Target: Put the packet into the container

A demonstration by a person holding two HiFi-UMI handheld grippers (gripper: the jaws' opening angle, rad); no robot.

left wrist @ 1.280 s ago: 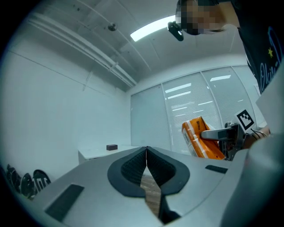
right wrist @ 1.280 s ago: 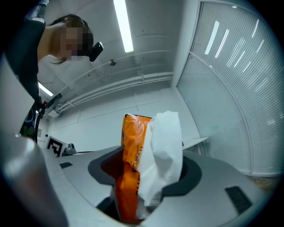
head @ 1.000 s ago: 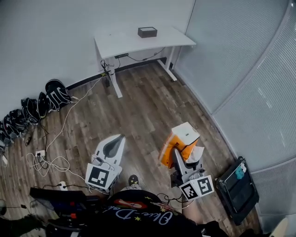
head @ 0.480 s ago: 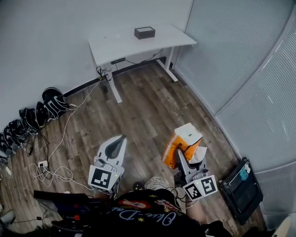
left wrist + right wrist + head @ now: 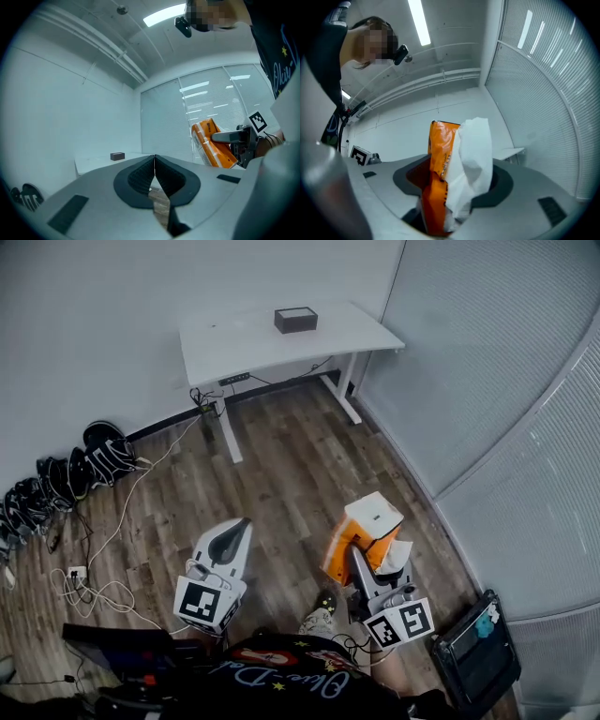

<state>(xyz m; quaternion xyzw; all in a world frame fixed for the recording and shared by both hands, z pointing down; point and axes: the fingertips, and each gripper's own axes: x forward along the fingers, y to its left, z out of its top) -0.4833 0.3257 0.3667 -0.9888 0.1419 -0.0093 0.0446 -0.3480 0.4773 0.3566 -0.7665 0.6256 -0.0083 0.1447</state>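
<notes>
Packet (image 5: 439,154) between jaws of right hand-held gripper (image 5: 452,194)

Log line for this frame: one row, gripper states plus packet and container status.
left gripper: shut, empty | right gripper: shut on orange packet | container: on white desk, apart from both grippers

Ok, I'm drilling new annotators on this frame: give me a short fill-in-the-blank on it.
The right gripper is shut on an ____ packet.
The left gripper is shut and holds ____.
The dark box stands on a white ____.
Missing: orange; nothing; table.
</notes>
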